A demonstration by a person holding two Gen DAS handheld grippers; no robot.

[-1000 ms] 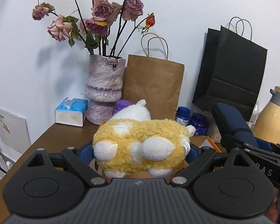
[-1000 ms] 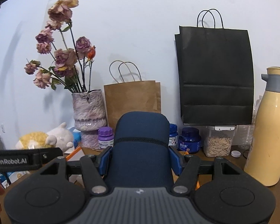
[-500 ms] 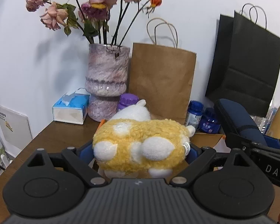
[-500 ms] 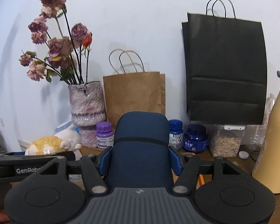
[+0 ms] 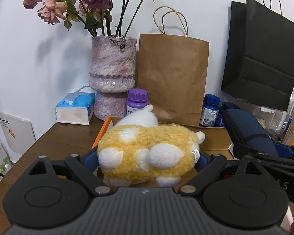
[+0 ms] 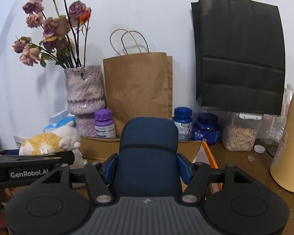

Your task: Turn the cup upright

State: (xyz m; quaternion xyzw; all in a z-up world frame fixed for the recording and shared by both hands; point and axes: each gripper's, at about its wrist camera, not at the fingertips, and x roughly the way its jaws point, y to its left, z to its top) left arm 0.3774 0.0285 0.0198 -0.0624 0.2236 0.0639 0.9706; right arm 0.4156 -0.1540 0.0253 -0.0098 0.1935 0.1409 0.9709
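Cup (image 6: 149, 152): dark blue, pinched between right tongs (image 6: 148, 166), blue pads pressed on both its sides, held above open cardboard box (image 6: 100, 146) on bench (image 6: 243, 168). Which end of cup is up: cannot tell. Left tongs (image 5: 147, 159) clamped on yellow-and-white plush toy (image 5: 147, 152), also over box. Behind: vase (image 5: 112, 74) with dried roses, brown paper bag (image 5: 172, 74), black bag (image 6: 239, 58), pill bottles, tissue box (image 5: 74, 109).
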